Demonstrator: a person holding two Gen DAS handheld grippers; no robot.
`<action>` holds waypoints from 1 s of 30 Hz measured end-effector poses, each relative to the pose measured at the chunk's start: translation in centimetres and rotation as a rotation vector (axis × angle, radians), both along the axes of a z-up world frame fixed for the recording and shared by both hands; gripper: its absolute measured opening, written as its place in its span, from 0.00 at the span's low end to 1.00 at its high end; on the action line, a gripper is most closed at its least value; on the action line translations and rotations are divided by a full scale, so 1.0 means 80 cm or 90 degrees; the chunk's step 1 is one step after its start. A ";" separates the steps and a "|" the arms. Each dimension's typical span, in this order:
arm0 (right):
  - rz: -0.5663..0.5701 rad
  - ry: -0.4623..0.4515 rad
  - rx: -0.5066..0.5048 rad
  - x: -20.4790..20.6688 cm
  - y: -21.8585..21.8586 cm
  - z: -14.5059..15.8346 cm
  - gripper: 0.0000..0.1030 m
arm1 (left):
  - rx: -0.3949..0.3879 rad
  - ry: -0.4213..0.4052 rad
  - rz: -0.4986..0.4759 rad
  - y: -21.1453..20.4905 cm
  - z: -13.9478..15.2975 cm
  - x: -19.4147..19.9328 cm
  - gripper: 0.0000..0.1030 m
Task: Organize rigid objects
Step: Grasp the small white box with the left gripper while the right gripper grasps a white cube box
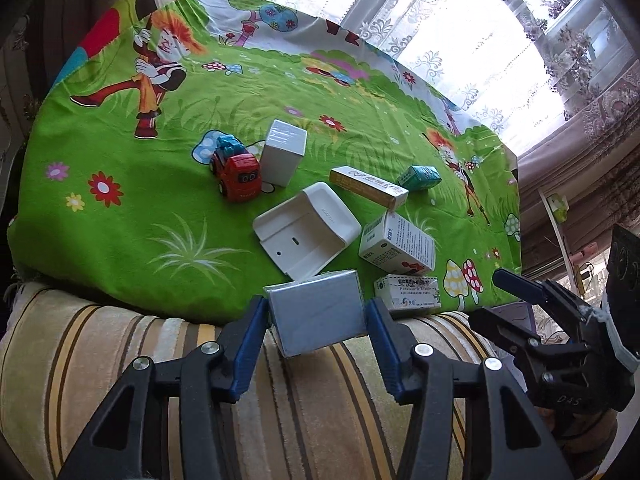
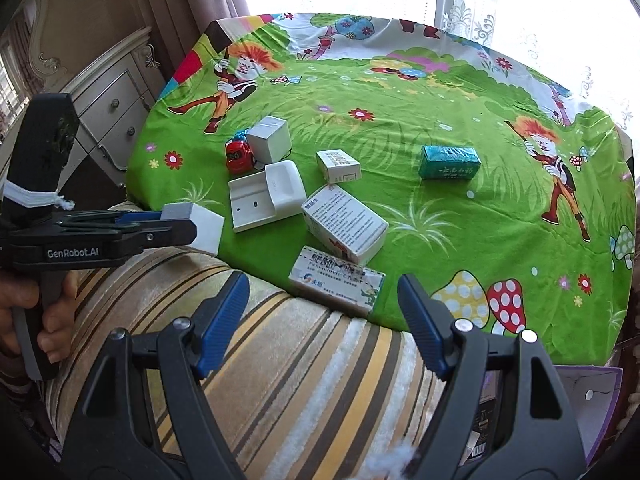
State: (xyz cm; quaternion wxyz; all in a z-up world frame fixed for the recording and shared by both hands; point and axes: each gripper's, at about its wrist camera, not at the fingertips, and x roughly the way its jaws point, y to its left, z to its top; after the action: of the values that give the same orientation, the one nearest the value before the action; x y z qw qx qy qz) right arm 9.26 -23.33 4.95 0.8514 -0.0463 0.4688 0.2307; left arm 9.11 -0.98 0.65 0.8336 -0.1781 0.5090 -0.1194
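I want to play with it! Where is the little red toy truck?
The red toy truck sits on the green cartoon cloth, at the left of the pile in both views, right beside a tall white box and behind the white plastic tray.

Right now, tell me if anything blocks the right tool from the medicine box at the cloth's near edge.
Nothing visible does. The right tool is open just short of the medicine box, with only striped cushion between. The left tool, holding a grey-white box, is off to the side.

cloth [image 2: 420,120]: bright green, cartoon figures, flowers, spotted mushrooms
toy car [image 1: 239,174]: red, blue top
held box [image 1: 318,312]: grey, perhaps plastic-wrapped
small carton [image 2: 450,162]: teal
cushion [image 2: 288,368]: cream, brown-yellow stripes
fingers [image 1: 250,344]: blue pads
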 end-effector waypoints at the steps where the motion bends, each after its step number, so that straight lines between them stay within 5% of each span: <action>1: 0.000 -0.002 0.001 0.006 0.005 0.001 0.77 | 0.003 -0.004 0.006 0.006 0.001 0.000 0.50; 9: 0.020 -0.023 -0.020 0.058 0.070 0.005 0.77 | 0.012 -0.027 0.049 0.039 0.003 0.006 0.50; 30: 0.349 -0.028 -0.205 0.169 0.198 -0.049 0.77 | -0.016 -0.026 0.093 0.092 -0.015 0.020 0.50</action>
State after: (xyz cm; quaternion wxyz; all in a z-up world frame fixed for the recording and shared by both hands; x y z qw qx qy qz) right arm 22.77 -7.48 1.01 0.7489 -0.3103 0.4511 0.3734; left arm 10.68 6.41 -0.51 0.8478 -0.2228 0.4764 -0.0686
